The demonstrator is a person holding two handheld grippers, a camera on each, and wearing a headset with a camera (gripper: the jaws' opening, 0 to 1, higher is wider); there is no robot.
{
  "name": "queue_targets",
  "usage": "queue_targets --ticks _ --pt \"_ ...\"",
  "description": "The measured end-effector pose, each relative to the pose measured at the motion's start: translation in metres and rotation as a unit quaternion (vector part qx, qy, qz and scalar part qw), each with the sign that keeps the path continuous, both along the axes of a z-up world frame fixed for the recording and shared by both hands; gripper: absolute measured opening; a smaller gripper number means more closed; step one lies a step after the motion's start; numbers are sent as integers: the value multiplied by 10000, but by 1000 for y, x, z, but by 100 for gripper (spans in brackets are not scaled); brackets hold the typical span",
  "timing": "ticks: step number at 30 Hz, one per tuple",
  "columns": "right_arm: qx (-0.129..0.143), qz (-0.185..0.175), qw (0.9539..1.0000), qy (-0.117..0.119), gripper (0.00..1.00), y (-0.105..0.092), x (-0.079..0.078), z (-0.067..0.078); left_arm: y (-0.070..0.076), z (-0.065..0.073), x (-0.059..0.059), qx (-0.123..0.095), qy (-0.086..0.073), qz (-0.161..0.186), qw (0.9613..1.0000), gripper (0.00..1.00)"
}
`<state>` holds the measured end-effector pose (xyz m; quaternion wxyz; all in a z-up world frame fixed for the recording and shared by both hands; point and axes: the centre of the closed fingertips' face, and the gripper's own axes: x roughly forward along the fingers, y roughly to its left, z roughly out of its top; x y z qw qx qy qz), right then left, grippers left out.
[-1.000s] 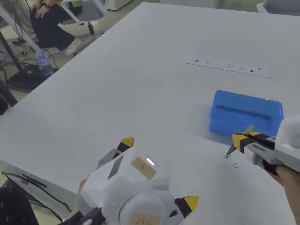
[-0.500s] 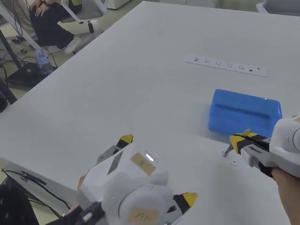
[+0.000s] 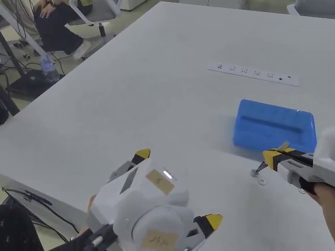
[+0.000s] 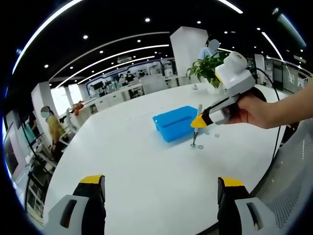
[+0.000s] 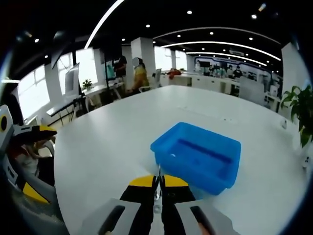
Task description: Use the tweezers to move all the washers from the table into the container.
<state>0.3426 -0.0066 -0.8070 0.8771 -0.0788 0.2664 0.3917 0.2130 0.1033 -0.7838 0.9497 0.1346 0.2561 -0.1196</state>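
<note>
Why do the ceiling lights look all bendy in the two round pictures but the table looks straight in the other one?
In the left gripper view and right gripper view, a fisheye lens bends the ceiling lights into arcs and bulges the table; in the head view the table edges run straight, and the blue container casts just a faint shadow.

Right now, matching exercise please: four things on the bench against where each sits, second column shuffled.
Things:
1. blue plastic container
2. slim metal tweezers
3. small metal washer
4. white power strip

Places:
A. clamped in the right gripper's jaws
B. flat on the white table beside the tweezer tips
C. beyond the container, farthest from the person
D. open side up, just past the tweezers

Pairs: 1-D, 2-A, 3-B, 4-C
</note>
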Motion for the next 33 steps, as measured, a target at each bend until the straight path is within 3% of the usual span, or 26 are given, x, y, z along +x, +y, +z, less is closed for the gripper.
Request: queue_targets --ticks 17,24,33 --pt "-86 236 9994 -255 0 3 0 26 -2 -1 0 17 5 -40 10000 98" --pt "-108 297 9984 -471 0 5 11 44 -3 -1 0 19 1 -82 10000 98" --pt "-60 220 9974 -680 0 10 28 57 -6 0 -1 -23 -16 -154 9999 98"
